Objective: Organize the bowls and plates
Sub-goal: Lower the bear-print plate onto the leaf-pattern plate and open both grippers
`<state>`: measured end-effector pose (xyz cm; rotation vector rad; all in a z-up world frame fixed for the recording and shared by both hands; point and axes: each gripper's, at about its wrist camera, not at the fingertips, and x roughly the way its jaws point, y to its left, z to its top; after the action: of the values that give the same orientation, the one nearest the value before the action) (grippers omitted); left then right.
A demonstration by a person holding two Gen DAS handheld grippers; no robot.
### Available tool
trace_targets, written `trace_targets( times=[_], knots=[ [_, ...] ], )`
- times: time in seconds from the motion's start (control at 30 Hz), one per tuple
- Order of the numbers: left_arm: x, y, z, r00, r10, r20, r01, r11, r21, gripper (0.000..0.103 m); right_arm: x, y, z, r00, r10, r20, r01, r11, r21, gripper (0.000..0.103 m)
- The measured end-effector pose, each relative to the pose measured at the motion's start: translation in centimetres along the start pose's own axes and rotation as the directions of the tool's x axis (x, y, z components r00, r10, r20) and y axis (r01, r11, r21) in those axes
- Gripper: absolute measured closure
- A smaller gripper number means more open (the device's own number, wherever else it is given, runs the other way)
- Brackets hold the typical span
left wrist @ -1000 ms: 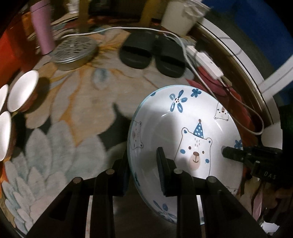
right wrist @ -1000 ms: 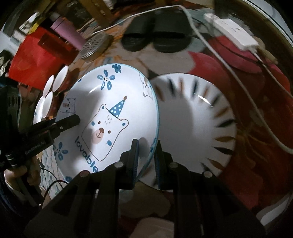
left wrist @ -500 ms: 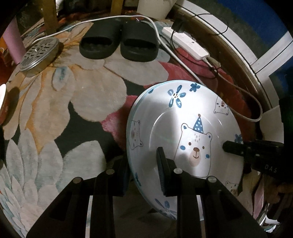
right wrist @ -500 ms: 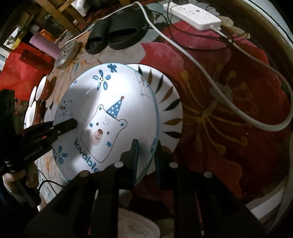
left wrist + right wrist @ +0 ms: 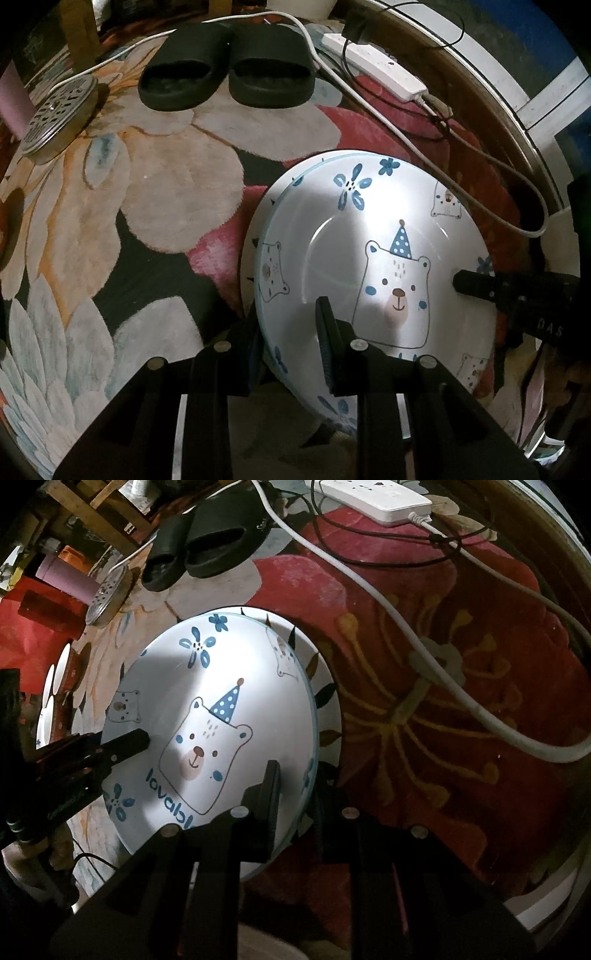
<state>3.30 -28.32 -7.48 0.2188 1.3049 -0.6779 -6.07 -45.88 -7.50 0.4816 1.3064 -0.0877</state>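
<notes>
Bear plate: we pinch its rim from opposite sides, left gripper and right gripper both clamped on it. It hangs directly over the striped plate on the rug, nearly concentric, tilted slightly; lowering remains.

A lived-in home: black slippers on a flowered rug, a power strip just beside them.

White bear-print plate tilted, over leaf-patterned plate, floral rug
</notes>
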Motion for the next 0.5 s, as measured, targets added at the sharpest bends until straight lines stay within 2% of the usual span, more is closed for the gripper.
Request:
trace_targets(
  times=[0.17,0.27,0.33,0.5],
  knots=[
    [0.3,-0.1,0.4,1.0,0.001,-0.008,-0.001,1.0,-0.012,0.077,0.0,-0.2,0.1,1.0,-0.003,0.008,0.003,1.0,0.002,0.086],
    [0.5,-0.2,0.5,1.0,-0.008,-0.02,0.008,1.0,-0.014,0.072,0.0,-0.2,0.3,1.0,-0.005,0.01,0.005,1.0,0.016,0.086],
    [0.6,-0.4,0.7,0.999,-0.041,-0.031,0.041,0.999,-0.018,0.054,0.1,-0.2,0.3,1.0,-0.002,0.013,0.001,1.0,0.022,0.085],
    [0.7,-1.1,0.9,0.994,-0.088,-0.062,0.087,0.996,-0.018,0.027,0.3,-0.6,0.3,1.0,0.025,0.005,-0.026,0.998,0.058,0.084]
  ],
)
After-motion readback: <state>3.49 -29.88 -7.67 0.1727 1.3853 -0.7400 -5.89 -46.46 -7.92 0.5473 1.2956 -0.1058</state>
